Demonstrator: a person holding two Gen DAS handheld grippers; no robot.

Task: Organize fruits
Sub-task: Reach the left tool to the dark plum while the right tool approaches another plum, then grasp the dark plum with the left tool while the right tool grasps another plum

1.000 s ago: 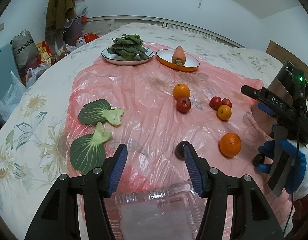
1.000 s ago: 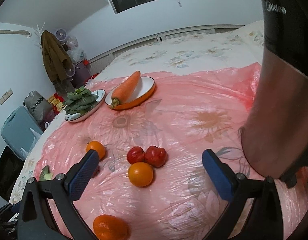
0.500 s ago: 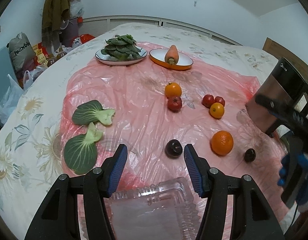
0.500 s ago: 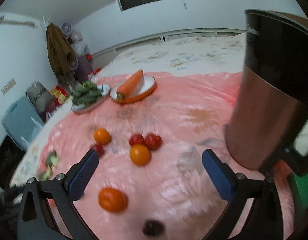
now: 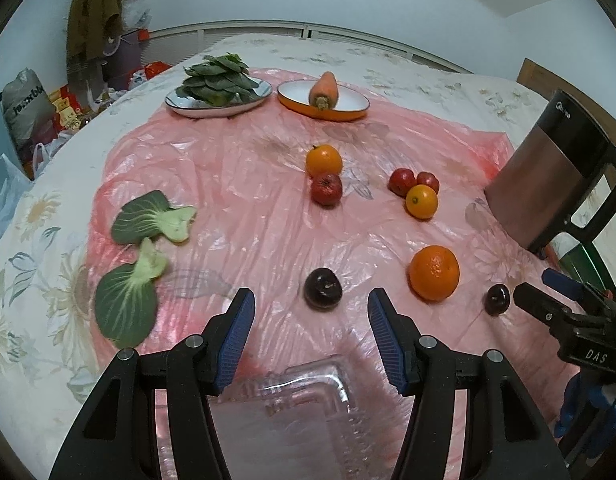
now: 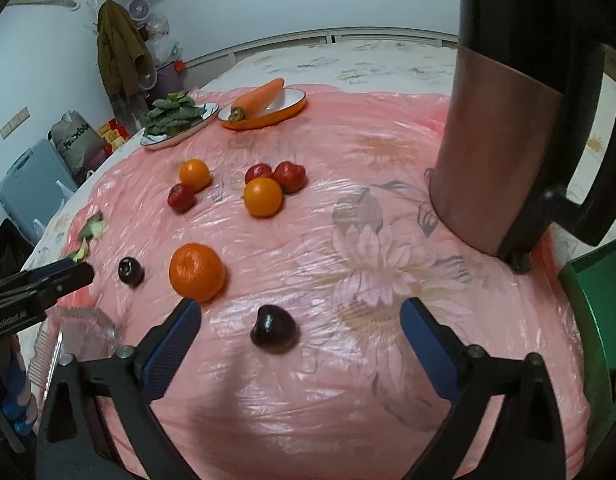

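Observation:
On the pink plastic sheet (image 5: 243,168) lie a large orange (image 5: 434,273) (image 6: 196,271), two dark plums (image 5: 323,289) (image 5: 497,299), two small oranges (image 5: 324,160) (image 5: 421,201) and three red fruits. My left gripper (image 5: 310,332) is open and empty, hovering over a clear plastic box (image 5: 295,396), with one plum just ahead of its tips. My right gripper (image 6: 301,332) is open too, and the other dark plum (image 6: 273,329) lies on the sheet between its fingers, touching neither. In the left wrist view the right gripper (image 5: 542,288) shows beside that plum.
A tall copper and black kettle (image 6: 508,128) stands at the right. At the back sit a plate of greens (image 5: 217,88) and an orange dish with a carrot (image 5: 324,94). Two bok choy leaves (image 5: 147,224) lie at the left. A green bin (image 6: 596,300) is at the right edge.
Both grippers have drawn back toward the near edge. The right one swung left and lower, bringing a dark plum between its fingers. The left plum now lies clear ahead of the left fingertips.

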